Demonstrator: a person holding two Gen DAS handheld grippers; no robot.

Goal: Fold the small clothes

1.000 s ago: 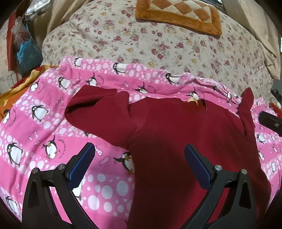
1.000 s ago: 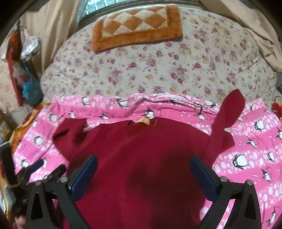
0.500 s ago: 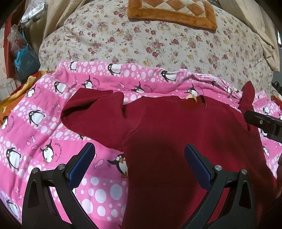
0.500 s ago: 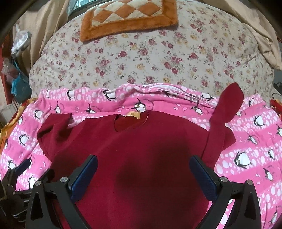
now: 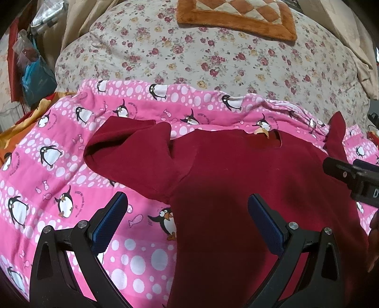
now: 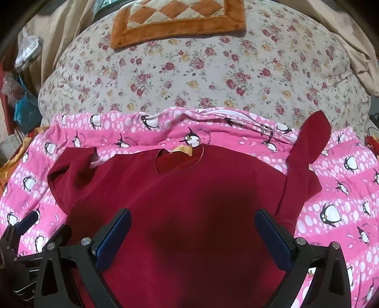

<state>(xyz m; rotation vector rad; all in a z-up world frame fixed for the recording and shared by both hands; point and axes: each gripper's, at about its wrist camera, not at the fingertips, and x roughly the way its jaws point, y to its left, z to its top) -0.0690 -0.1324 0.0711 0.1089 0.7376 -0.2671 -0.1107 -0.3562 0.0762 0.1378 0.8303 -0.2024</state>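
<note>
A dark red short-sleeved shirt [image 5: 236, 189] [image 6: 180, 203] lies spread on a pink penguin blanket [image 5: 47, 170] [image 6: 343, 189], collar away from me. Its left sleeve [image 5: 132, 154] is rumpled and folded over. The right sleeve [image 6: 310, 142] stands up in a twisted peak. My left gripper [image 5: 187, 220] hovers open over the shirt's left side seam, holding nothing. Over the middle of the shirt my right gripper [image 6: 194, 237] is open and empty too. Part of the right gripper's body shows at the right edge of the left wrist view.
Behind the blanket is a floral quilt [image 5: 213, 54] [image 6: 213, 71] with an orange checked mat [image 5: 236, 14] [image 6: 180, 19] on it. Bags and clutter [image 5: 30, 66] stand at the far left. Beige cloth [image 6: 355, 47] drapes at the right.
Both grippers have drifted slightly, so the shirt sits lower and more centred in the right view. The right gripper has come further into the left view. The shirt has not moved.
</note>
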